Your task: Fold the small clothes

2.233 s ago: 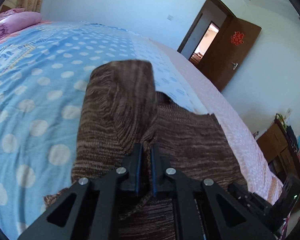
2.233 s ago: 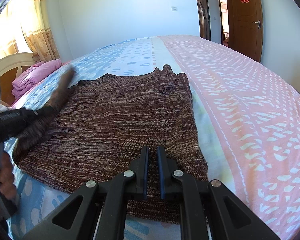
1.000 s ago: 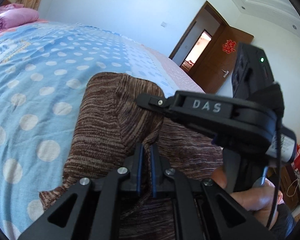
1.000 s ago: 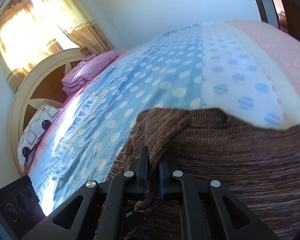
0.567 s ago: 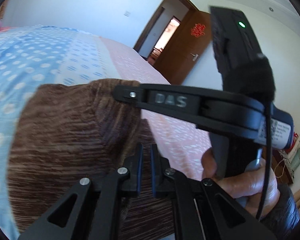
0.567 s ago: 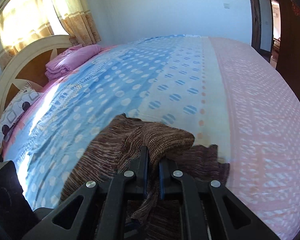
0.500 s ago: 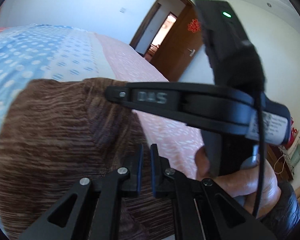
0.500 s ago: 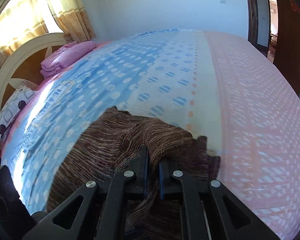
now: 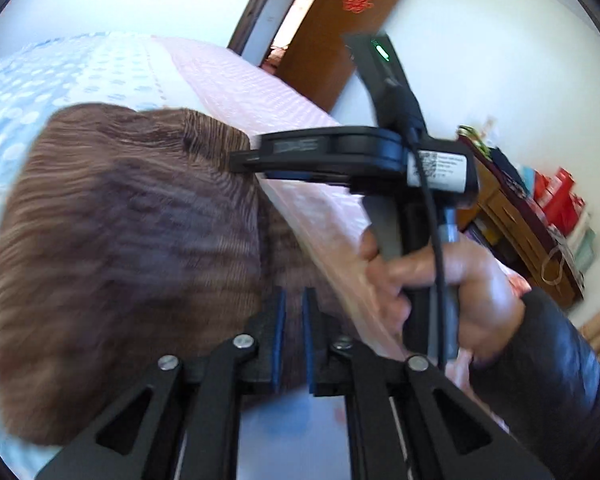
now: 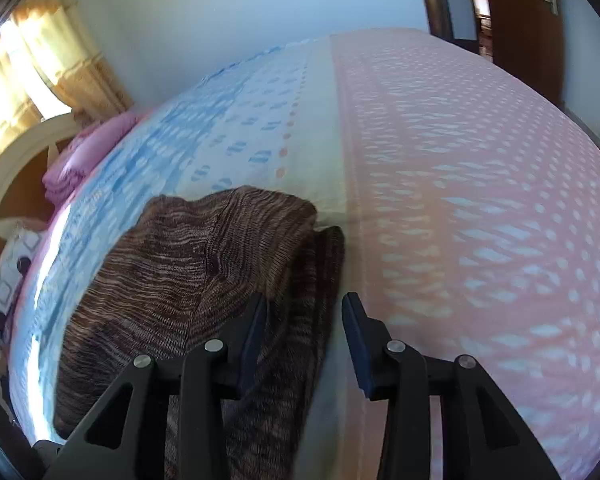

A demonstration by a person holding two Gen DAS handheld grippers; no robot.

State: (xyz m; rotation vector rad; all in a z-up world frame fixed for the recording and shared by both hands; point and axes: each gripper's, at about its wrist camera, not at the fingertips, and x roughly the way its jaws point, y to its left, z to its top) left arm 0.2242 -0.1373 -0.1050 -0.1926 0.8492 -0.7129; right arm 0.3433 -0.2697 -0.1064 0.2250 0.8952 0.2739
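A brown knitted garment (image 9: 132,240) lies folded over on the bed. In the right wrist view it (image 10: 188,280) fills the lower left. My left gripper (image 9: 291,320) has its fingers nearly together at the garment's near edge; whether cloth is pinched between them is unclear. My right gripper (image 10: 304,316) is open, its left finger (image 10: 252,332) against the folded edge and its right finger over the bed sheet. The right gripper's body (image 9: 352,156) shows in the left wrist view, held by a hand (image 9: 440,280), its tip at the fold's far corner.
The bed sheet is blue with dots (image 10: 236,136) on the left and pink (image 10: 460,200) on the right. Pink folded bedding (image 10: 84,156) and a headboard (image 10: 16,168) are far left. A brown door (image 9: 340,40) and cluttered shelves (image 9: 540,216) stand to the right.
The right gripper has opened and let go of the garment after carrying its edge over to the right. The left gripper has swung right with the cloth; the fold now lies down.
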